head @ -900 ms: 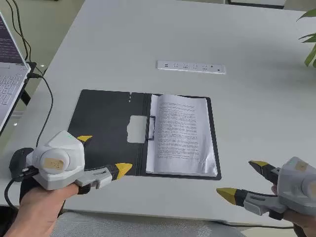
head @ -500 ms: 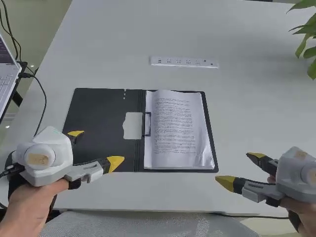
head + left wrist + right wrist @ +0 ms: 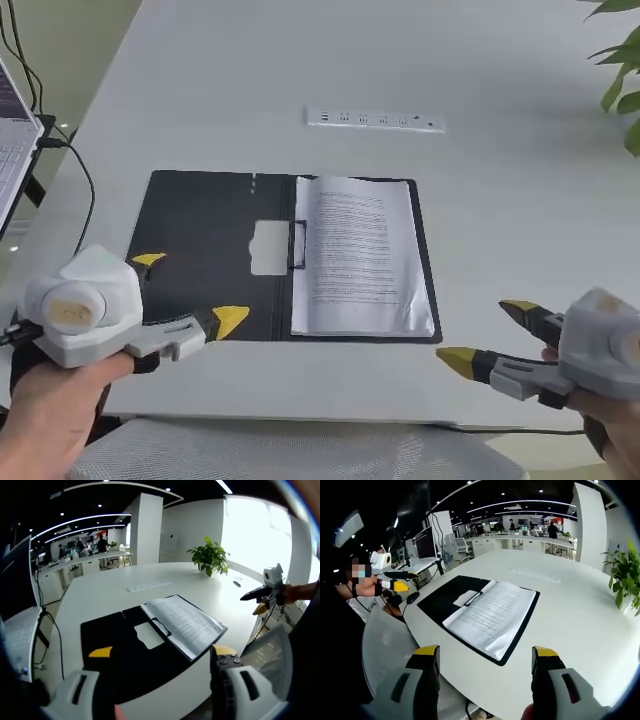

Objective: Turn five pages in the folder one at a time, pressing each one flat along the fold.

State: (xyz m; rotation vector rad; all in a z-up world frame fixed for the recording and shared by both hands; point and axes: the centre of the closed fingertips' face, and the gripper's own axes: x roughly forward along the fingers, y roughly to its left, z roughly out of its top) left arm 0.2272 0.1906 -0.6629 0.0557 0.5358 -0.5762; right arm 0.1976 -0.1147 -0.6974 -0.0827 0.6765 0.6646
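1. White worktable (image 3: 500,200) in an open-plan office. A power strip (image 3: 375,120) lies at 12 o'clock from the folder, well apart from it.
2. Black folder (image 3: 200,240), open and flat at mid-table. A stack of printed pages (image 3: 360,255) lies on its right half, with a clip (image 3: 298,245) beside the fold.
3. Your left gripper (image 3: 190,290), at 8 o'clock of the folder, over its near left corner. Jaws spread wide, holding nothing.
4. Your right gripper (image 3: 488,333), at 4 o'clock of the folder, just off its near right corner, over bare table. Jaws wide, empty.
5. Laptop (image 3: 10,150) at 9 o'clock, off the table's left edge. Plant leaves (image 3: 620,80) at 2 o'clock.
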